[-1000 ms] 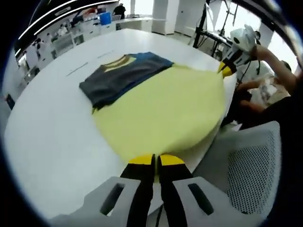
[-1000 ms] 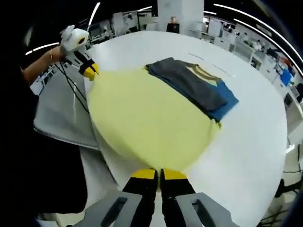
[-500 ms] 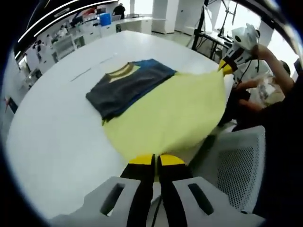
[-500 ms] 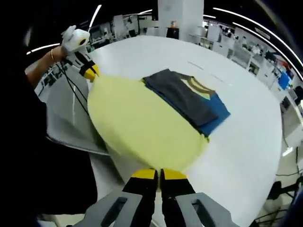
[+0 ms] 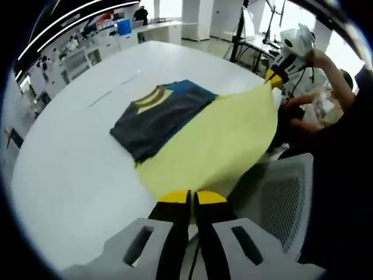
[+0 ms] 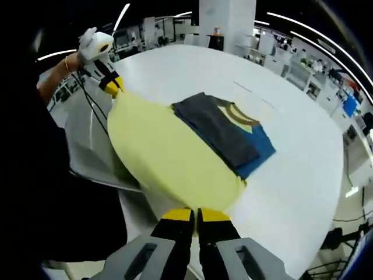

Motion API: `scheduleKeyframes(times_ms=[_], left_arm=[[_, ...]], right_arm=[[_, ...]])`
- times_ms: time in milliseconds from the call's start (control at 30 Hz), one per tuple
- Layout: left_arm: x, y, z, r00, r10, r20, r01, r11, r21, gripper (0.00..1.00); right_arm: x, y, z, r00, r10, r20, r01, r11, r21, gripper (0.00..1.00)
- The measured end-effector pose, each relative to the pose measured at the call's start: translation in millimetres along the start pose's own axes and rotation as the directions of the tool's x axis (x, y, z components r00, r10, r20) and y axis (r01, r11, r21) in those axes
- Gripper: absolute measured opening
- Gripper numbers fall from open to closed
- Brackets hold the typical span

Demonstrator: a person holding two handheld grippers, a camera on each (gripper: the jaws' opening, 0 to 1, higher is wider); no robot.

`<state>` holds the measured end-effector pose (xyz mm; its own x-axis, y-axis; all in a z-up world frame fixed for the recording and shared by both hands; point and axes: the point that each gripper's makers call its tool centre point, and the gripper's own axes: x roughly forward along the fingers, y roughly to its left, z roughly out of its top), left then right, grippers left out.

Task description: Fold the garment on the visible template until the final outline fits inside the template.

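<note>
A garment lies on the round white table (image 5: pixel 70 169). Its folded grey and blue top (image 5: pixel 160 114) (image 6: pixel 224 134) rests flat, and its wide yellow lower part (image 5: pixel 215 143) (image 6: pixel 163 157) is stretched up off the table toward me. My left gripper (image 5: pixel 191 198) is shut on one corner of the yellow hem, and it also appears at the upper left of the right gripper view (image 6: pixel 111 87). My right gripper (image 6: pixel 195 214) is shut on the other corner and shows far off in the left gripper view (image 5: pixel 275 77). Faint dark lines (image 5: pixel 113 90) (image 6: pixel 250 90) mark the table beyond the garment.
A white mesh chair (image 5: pixel 288 201) (image 6: pixel 93 154) stands under the raised cloth, just past the table's near edge. A person's arm (image 5: pixel 329 67) (image 6: pixel 55 79) holds each far gripper. Desks and office equipment stand in the background (image 5: pixel 125 26).
Both grippers have pulled the yellow hem higher and farther back past the table edge. The cloth looks narrower and tauter, and more of the chair shows beneath it. Both stay shut.
</note>
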<state>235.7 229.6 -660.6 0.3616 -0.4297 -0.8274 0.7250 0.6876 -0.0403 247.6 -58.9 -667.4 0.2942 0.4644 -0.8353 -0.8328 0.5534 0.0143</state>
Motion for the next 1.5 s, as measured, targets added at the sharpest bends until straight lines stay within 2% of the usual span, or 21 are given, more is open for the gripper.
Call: scheduleKeyframes(times_ms=[233, 300, 500, 800, 1067, 1200, 1500], left_arm=[[-3.2, 9.4, 8.6, 0.999, 0.032, 0.018, -0.032, 0.999, 0.017, 0.0], [-4.9, 15.2, 16.0, 0.997, 0.052, 0.049, -0.052, 0.999, 0.013, 0.0], [-5.4, 30.2, 29.8, 0.992, 0.081, 0.094, -0.083, 0.996, 0.023, 0.0], [3.7, 53.9, 45.4, 0.986, 0.112, 0.124, -0.117, 0.993, 0.032, 0.0], [6.1, 77.7, 66.3, 0.971, 0.152, 0.184, -0.158, 0.987, 0.014, 0.0], [6.8, 93.5, 80.4, 0.957, 0.189, 0.221, -0.194, 0.981, 0.0, 0.0], [17.2, 112.8, 98.1, 0.941, 0.239, 0.24, -0.248, 0.969, 0.009, 0.0]], right_arm=[[-2.3, -12.5, 9.4, 0.999, -0.037, 0.012, 0.037, 0.999, -0.018, 0.0], [-2.4, -16.9, 13.1, 0.999, -0.048, 0.02, 0.049, 0.998, -0.034, 0.0], [-0.7, -35.6, 26.5, 0.995, -0.082, 0.061, 0.083, 0.997, -0.01, 0.0], [7.9, -60.2, 45.3, 0.988, -0.126, 0.093, 0.125, 0.992, 0.013, 0.0], [13.6, -86.7, 66.2, 0.976, -0.181, 0.117, 0.182, 0.983, 0.0, 0.0], [17.5, -96.8, 74.1, 0.972, -0.2, 0.123, 0.202, 0.979, -0.006, 0.0], [25.3, -120.8, 85.8, 0.96, -0.251, 0.121, 0.254, 0.967, -0.014, 0.0]])
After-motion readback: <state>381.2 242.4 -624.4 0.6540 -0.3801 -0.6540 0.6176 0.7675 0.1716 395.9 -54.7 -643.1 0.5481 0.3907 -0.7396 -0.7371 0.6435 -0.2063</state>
